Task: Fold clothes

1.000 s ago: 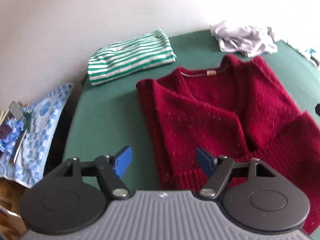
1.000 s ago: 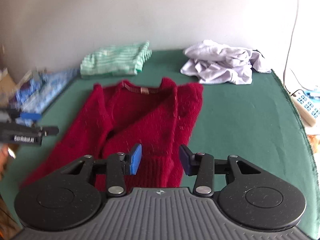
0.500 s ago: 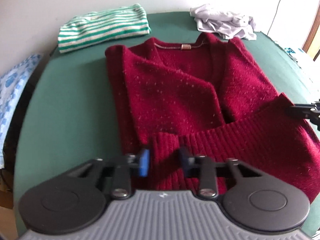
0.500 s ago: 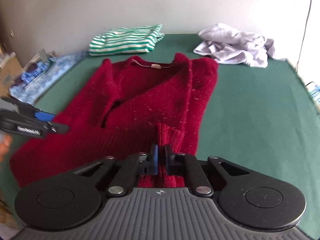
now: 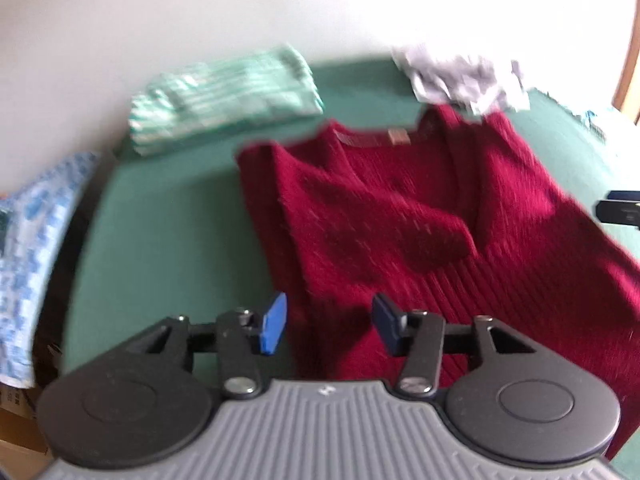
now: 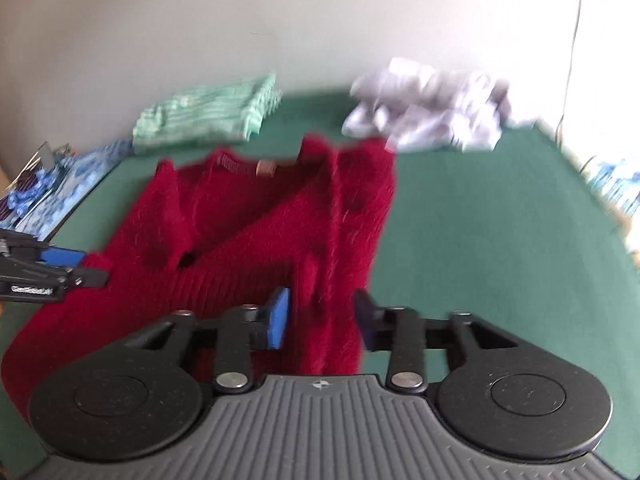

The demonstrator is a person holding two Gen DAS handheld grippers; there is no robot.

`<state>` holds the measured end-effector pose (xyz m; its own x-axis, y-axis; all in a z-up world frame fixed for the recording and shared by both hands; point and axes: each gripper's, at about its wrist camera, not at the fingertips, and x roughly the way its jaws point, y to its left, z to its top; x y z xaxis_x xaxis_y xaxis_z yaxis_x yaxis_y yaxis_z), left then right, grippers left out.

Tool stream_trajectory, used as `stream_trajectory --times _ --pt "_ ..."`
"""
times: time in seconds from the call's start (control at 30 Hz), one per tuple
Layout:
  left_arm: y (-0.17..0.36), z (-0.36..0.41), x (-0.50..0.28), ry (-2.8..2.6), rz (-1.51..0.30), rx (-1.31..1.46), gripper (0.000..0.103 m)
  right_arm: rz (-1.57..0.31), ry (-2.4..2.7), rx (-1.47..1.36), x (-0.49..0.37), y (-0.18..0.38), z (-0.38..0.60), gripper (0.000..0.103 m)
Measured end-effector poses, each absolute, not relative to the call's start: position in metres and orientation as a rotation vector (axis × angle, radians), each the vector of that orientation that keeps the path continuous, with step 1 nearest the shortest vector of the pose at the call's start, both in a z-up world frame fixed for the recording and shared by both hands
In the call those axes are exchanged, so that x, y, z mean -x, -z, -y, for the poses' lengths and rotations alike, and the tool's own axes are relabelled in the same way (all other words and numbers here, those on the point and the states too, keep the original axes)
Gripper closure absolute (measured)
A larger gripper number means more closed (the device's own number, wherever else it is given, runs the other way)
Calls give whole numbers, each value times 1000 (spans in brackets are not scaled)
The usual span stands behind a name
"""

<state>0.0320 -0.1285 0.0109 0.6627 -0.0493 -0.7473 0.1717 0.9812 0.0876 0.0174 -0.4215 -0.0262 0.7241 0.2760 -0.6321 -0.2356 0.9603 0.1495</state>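
Observation:
A dark red knit sweater [image 5: 400,216] lies on the green table [image 5: 160,240], collar toward the wall, sleeves folded in. My left gripper [image 5: 330,328] hovers over its near left edge. The jaws are opening, the knit lies under the gap, and the blue pads [image 5: 274,330] stand clear of it. My right gripper [image 6: 320,320] is over the sweater's [image 6: 248,240] near right edge, jaws also opening, pads apart from the cloth. Each gripper shows in the other's view: the left gripper [image 6: 44,268] at the left border, the right gripper [image 5: 620,212] at the right border.
A folded green-and-white striped shirt [image 5: 224,96] sits at the back left by the wall. A crumpled white garment [image 6: 432,116] lies at the back right, touching the sweater's shoulder. A blue-and-white cloth [image 5: 36,240] hangs beside the table's left edge. A cable [image 6: 572,40] runs down the wall.
Both grippers, open a second ago, closed on the sweater's ribbed hem half a second ago. Now both have let go, and the hem lies loose on the sweater.

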Motion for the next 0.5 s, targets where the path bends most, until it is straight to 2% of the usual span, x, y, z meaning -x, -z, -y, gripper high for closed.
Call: stream_trajectory --times 0.07,0.17,0.23,0.3,0.33,0.37,0.5 --pt "-29 122 -23 103 -794 -137 57 -642 -310 -37 -8 9 423 67" --pt "-43 127 -7 211 -773 -57 57 -661 -411 -118 -3 5 417 70" --pt "-26 141 -8 252 -821 -62 56 -689 -448 -113 -4 20 405 74" --pt "-6 150 -12 255 -860 -77 60 -695 -412 -76 -7 37 395 76" --pt "7 153 -17 238 -876 -89 65 -691 -367 -66 -10 46 396 81" --pt "18 156 -22 223 -890 -101 59 -701 -323 -64 -15 56 401 83" --pt "22 164 -30 236 -844 -167 56 -665 -333 -85 -17 63 412 83"
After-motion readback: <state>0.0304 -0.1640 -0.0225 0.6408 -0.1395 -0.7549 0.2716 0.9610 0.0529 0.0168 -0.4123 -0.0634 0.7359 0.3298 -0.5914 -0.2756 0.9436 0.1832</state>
